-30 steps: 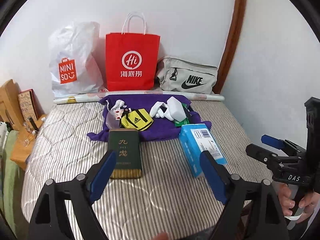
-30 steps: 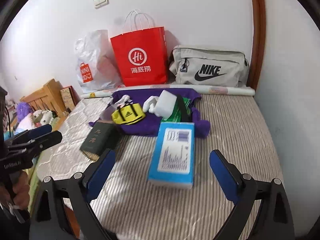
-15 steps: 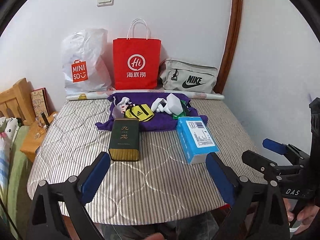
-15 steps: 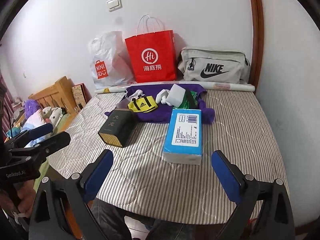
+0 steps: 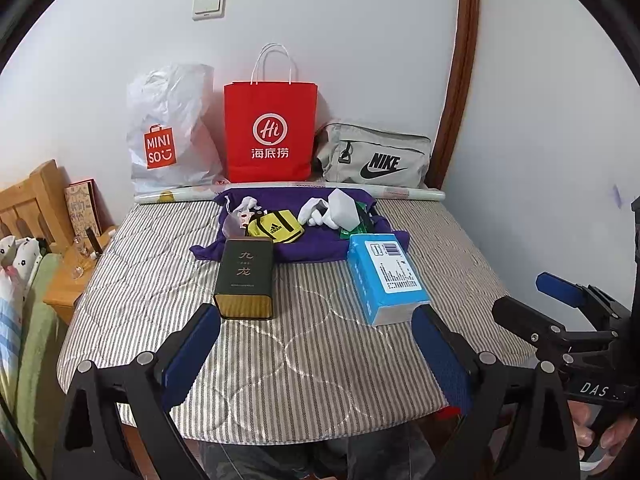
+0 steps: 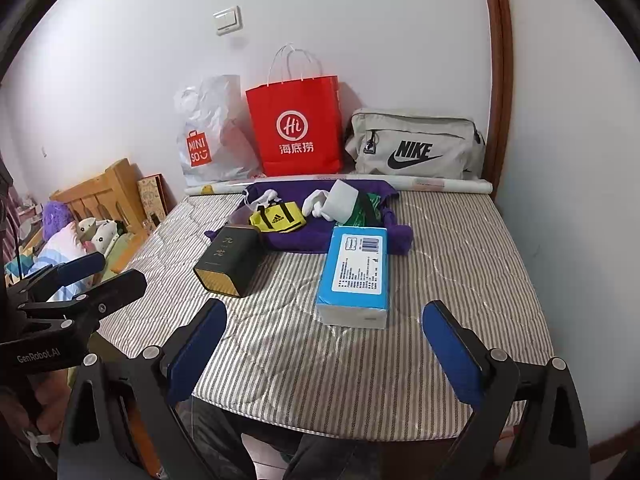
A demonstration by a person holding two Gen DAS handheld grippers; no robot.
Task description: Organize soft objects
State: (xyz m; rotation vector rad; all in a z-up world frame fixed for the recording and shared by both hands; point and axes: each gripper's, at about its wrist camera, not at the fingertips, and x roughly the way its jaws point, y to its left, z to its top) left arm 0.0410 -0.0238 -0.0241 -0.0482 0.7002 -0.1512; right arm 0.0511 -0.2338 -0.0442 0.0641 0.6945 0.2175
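A purple cloth (image 5: 304, 248) (image 6: 304, 240) lies at the far middle of the striped mattress (image 5: 304, 352). On it sit a yellow Adidas pouch (image 5: 275, 231) (image 6: 280, 218), white gloves (image 5: 316, 212) (image 6: 316, 204), a white soft block (image 5: 343, 211) (image 6: 340, 200), a green packet (image 6: 364, 210) and a small drawstring pouch (image 5: 236, 220). My left gripper (image 5: 316, 354) is open and empty above the mattress's near edge. My right gripper (image 6: 324, 352) is open and empty, also at the near edge.
A dark green tin (image 5: 245, 278) (image 6: 230, 262) and a blue box (image 5: 384, 280) (image 6: 356, 276) lie in front of the cloth. A Miniso bag (image 5: 172, 136), red paper bag (image 5: 270, 132) and Nike bag (image 5: 372, 160) stand against the wall. A wooden headboard (image 6: 104, 196) is left.
Both grippers have drawn back from the bed and risen; the objects look smaller and the mattress's near edge now shows. Nothing on the bed has moved.
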